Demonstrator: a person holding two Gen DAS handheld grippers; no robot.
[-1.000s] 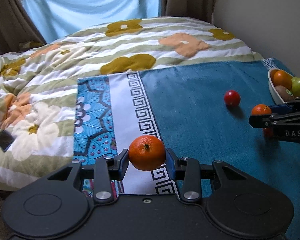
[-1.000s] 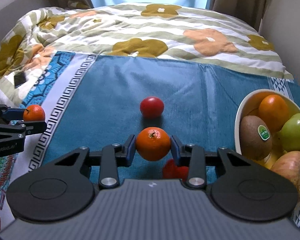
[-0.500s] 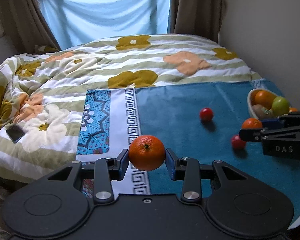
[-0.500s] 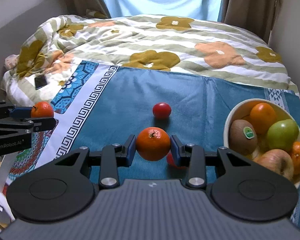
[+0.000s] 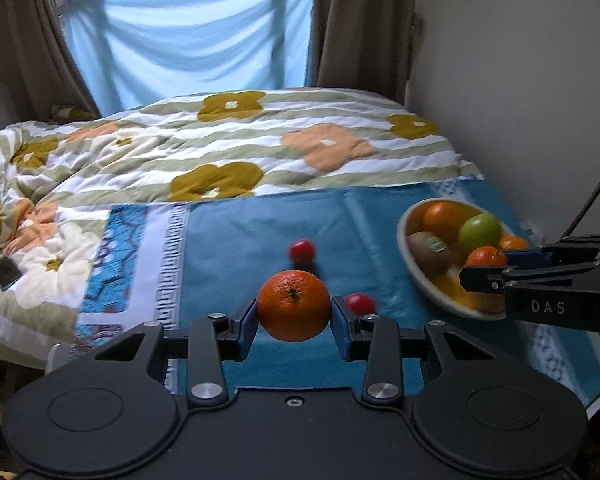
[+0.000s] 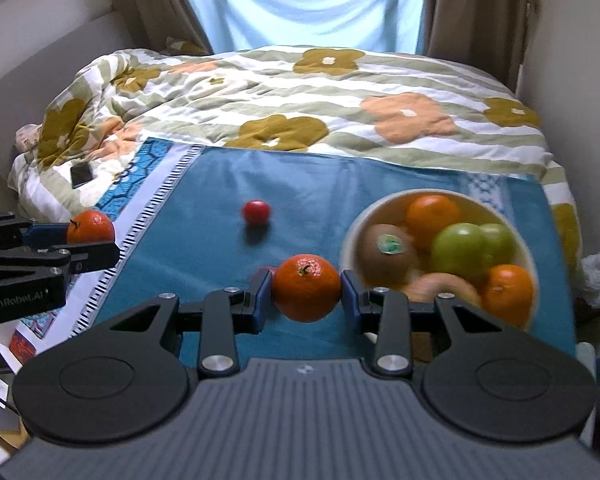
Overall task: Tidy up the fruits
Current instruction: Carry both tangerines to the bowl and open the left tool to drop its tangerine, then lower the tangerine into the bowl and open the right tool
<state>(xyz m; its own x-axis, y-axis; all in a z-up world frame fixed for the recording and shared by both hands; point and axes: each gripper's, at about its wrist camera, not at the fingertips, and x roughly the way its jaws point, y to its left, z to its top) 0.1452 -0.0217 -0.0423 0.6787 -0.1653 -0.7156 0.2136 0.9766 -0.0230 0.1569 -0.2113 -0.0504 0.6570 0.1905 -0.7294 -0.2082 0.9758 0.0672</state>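
Daylight through a window hung with pale blue cloth (image 5: 188, 44) falls on a bed covered by a flowered quilt (image 5: 220, 148), over whose near part a blue blanket (image 6: 300, 184) is spread. At the right of the blanket a white bowl (image 6: 530, 264) is seen, filled with oranges, green apples, a stickered kiwi and a pale brown fruit. Two small red fruits are left loose on the blanket: one (image 5: 302, 251) lies toward the middle, the other (image 5: 360, 303) just behind the left hand-held gripper (image 5: 294, 307). A mandarin (image 5: 293, 306) is pinched between the blue pads of that gripper and is held clear above the blanket. A second mandarin (image 6: 306, 288) is clamped in the same way by the right hand-held gripper (image 6: 306, 289), just left of the bowl's rim. Each gripper is seen from the other's camera, with its fruit between the pads. A dark phone (image 6: 81, 174) lies on the quilt at the left.
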